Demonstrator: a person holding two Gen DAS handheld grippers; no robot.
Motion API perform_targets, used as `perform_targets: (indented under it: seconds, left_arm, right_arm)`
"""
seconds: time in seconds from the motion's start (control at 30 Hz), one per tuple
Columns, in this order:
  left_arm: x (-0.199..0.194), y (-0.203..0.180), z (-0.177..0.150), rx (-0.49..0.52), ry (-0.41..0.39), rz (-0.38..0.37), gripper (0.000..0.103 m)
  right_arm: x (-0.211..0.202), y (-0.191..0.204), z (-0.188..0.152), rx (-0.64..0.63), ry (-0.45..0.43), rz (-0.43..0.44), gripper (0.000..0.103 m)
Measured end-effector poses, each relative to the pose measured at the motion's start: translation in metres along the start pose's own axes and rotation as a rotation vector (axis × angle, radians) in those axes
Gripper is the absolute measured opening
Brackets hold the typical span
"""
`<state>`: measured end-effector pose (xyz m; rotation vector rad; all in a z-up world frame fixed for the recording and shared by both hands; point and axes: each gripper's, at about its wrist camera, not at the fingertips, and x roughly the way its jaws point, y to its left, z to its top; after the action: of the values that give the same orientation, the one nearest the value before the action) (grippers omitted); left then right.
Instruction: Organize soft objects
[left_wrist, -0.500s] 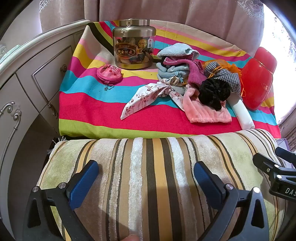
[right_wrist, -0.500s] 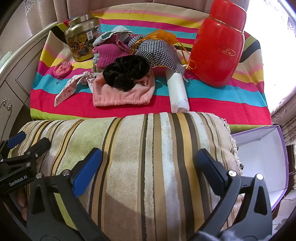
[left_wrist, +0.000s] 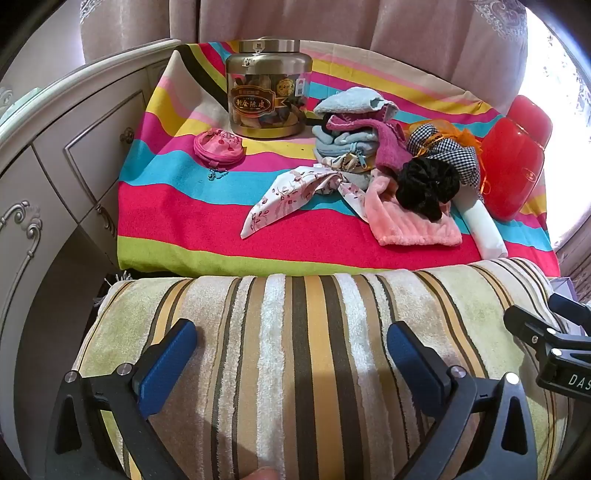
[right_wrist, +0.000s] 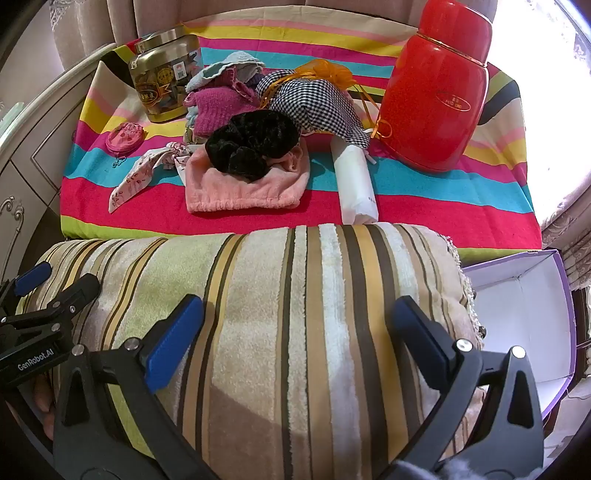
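- The left gripper (left_wrist: 291, 354) and right gripper (right_wrist: 295, 332) both hover with jaws spread wide over a striped terry towel (left_wrist: 314, 350), pinching nothing; whether the pads touch the towel cannot be told.
- The towel lies along the near edge of a table under a rainbow-striped cloth (left_wrist: 192, 206).
- The soft pile sits right of centre: a floral scarf (left_wrist: 284, 199), a pink plush cloth (right_wrist: 243, 184) with a black scrunchie (right_wrist: 251, 144) on top, a checked fabric (right_wrist: 317, 103), and magenta and blue cloths (left_wrist: 354, 125) behind.
- A white roll (right_wrist: 356, 184) lies beside the pile.
- A red flask (right_wrist: 439, 92) stands at the far right corner, a jar (left_wrist: 267, 92) at the far left, a pink pouch (left_wrist: 218, 147) near it.
- An open box (right_wrist: 524, 314) sits off the near right corner.
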<state>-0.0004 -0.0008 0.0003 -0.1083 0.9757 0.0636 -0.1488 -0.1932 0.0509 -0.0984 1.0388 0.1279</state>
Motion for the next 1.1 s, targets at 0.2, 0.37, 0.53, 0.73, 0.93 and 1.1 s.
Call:
perform_targets:
  seconds: [0.2,0.37,0.53,0.73,0.93,1.1]
  left_arm:
    - [0.000,0.000,0.000,0.001,-0.001,0.001,0.103]
    - [0.000,0.000,0.000,0.001,-0.001,0.001,0.103]
    - [-0.001,0.000,0.000,-0.004,0.002,-0.001,0.103]
    - [-0.001,0.002,0.000,-0.013,0.015,-0.022,0.103]
    - [-0.005,0.008,0.001,-0.040,-0.003,-0.060,0.103]
    - [-0.006,0.010,0.009,-0.044,-0.026,-0.078,0.102]
  right_arm:
    - [0.000,0.000,0.000,0.000,-0.002,0.001,0.103]
    - [0.001,0.000,-0.001,0.002,-0.013,0.001,0.103]
    - [-0.003,0.000,-0.003,0.003,-0.026,-0.002,0.103]
    - [-0.003,0.000,-0.005,0.004,-0.042,-0.004,0.103]
    - [-0.002,-0.004,0.003,-0.025,0.004,0.035,0.103]
    - [0.006,-0.012,0.014,-0.061,0.034,0.091,0.103]
